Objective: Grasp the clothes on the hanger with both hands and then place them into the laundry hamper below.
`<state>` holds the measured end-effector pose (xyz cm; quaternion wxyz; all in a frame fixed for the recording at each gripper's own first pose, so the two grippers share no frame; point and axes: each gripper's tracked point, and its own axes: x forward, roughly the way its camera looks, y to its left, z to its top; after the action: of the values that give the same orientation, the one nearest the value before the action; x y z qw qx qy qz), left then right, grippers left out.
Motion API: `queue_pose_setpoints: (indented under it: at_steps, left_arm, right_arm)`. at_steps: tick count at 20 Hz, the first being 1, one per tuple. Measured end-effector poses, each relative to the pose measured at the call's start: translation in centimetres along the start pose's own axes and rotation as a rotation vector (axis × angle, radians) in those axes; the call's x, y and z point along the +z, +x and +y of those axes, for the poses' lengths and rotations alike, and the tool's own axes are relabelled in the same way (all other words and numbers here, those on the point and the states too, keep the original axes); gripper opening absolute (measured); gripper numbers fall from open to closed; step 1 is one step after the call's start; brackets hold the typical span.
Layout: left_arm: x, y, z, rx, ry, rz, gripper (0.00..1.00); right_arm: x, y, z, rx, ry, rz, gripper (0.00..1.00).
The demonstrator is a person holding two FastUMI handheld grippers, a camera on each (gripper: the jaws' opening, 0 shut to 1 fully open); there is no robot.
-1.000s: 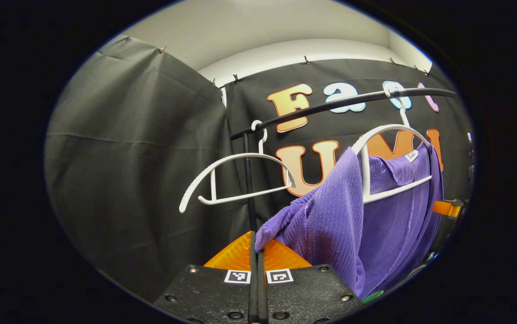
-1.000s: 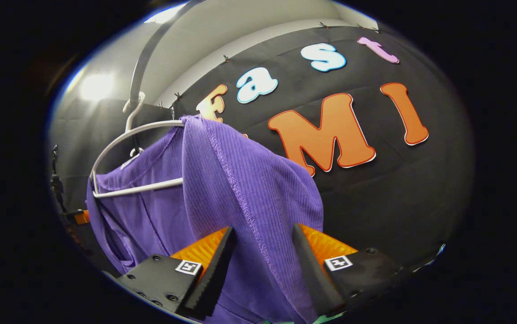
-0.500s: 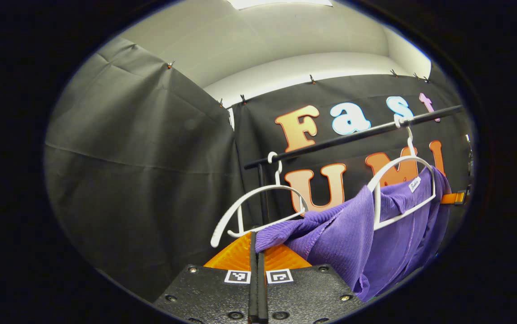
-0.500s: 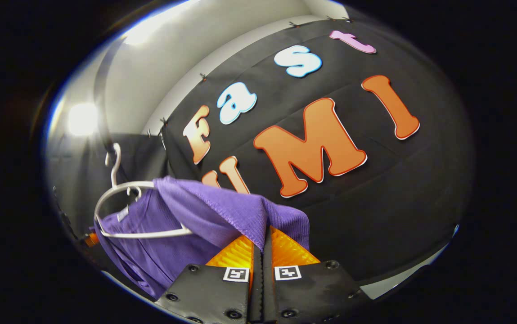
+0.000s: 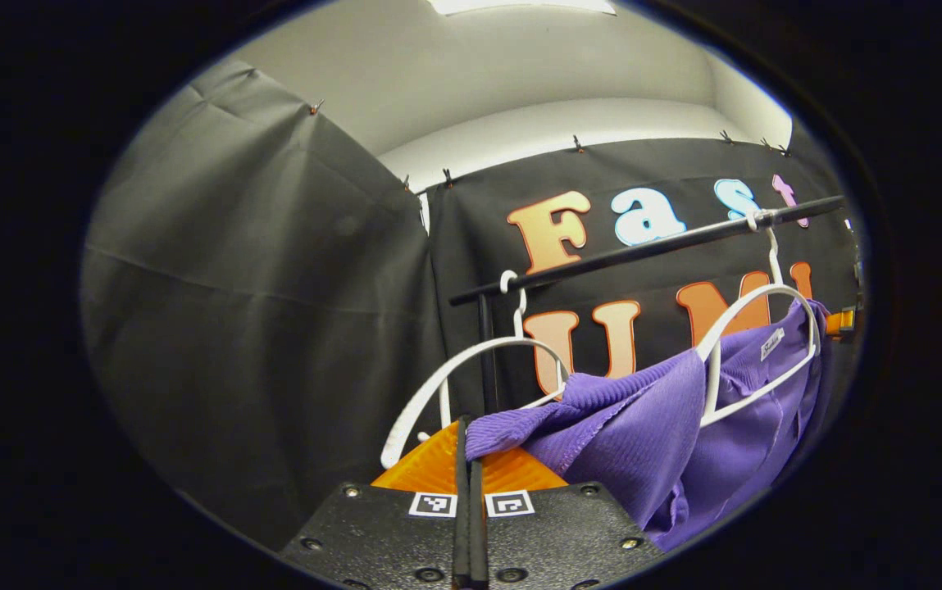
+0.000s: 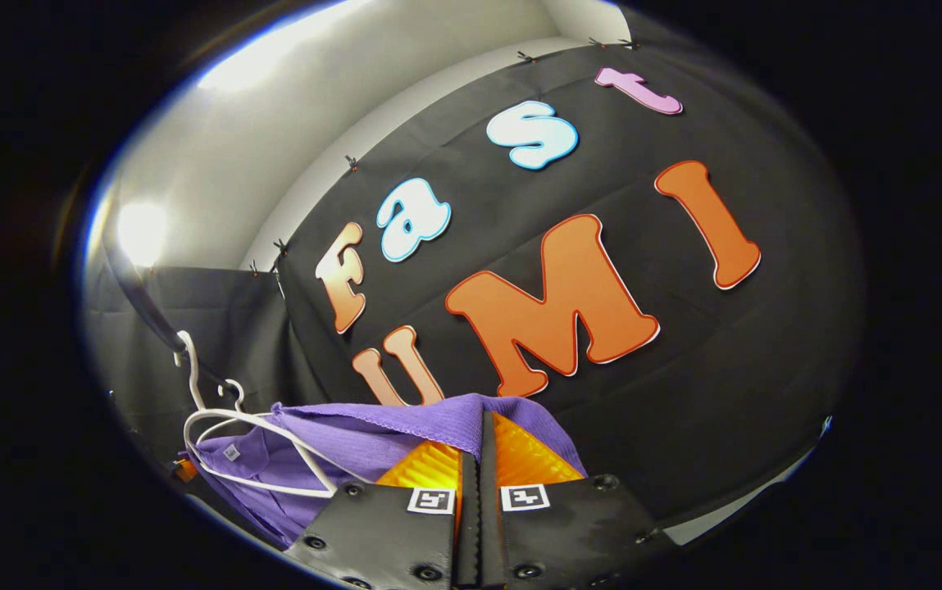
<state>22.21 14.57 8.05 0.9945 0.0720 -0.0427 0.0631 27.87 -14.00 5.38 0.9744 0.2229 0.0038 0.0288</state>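
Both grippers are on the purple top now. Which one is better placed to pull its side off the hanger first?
Left, probably. The left gripper pinches the purple top's shoulder, already slid off the hanger's near end. On the right gripper's side, cloth still drapes over the hanger's arm.

In the left gripper view, the rail [image 5: 643, 250] runs across in front of the booth wall, and two hangers hook over it: the bare hanger [image 5: 471, 373] to the left, beside the upright post [image 5: 485, 352], and the clothed hanger [image 5: 753, 340] to the right. The garment [image 5: 651, 442] drapes from that right hanger down and leftward to the left hand-held gripper [image 5: 468, 447], whose fingers close on its edge. In the right gripper view, the garment stretches from its hanger [image 6: 249, 455] at lower left across to the right hand-held gripper [image 6: 477, 447], clamped on the fabric.
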Motion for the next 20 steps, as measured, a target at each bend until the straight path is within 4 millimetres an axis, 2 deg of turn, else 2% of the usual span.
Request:
queue_pose_setpoints:
  at_steps: [2,4,6,7,9,11,14,18,20]
  left_arm:
    - [-2.6,0.3,-0.2,-0.009,-0.024,0.045,0.0]
    - [-4.4,0.1,-0.2,0.001,-0.068,0.065,0.0]
    - [-6.7,0.0,0.0,0.012,-0.085,0.096,0.0]
    - [-8.3,-0.2,0.3,0.012,-0.096,0.129,0.0]
    - [-11.9,-1.3,0.1,0.01,-0.134,0.203,0.0]
    - [-14.0,-2.1,-0.5,0.002,-0.169,0.24,0.0]
    - [-15.2,-3.9,-2.3,-0.038,-0.285,0.274,0.0]
    - [-13.8,-6.6,-5.8,-0.107,-0.276,0.277,0.0]
    - [-12.8,-7.6,-8.4,-0.162,-0.246,0.269,0.0]
  right_arm:
    - [-2.7,0.4,-1.4,-0.027,0.0,0.043,0.07]
    - [-5.0,-0.2,-1.7,-0.025,0.009,0.06,0.07]
    - [-7.4,-0.6,-2.8,-0.042,-0.025,0.093,0.07]
    - [-8.6,-0.9,-3.1,-0.047,-0.027,0.116,0.04]
    - [-10.5,-1.9,-3.3,-0.045,-0.027,0.149,0.07]
    - [-11.8,-3.0,-3.5,-0.047,-0.071,0.164,0.07]
    - [-12.8,-4.9,-3.0,-0.047,-0.107,0.171,0.07]
    - [-13.4,-7.3,-1.9,-0.043,-0.127,0.183,0.07]
    - [-13.5,-8.8,-1.2,-0.036,-0.123,0.188,0.07]
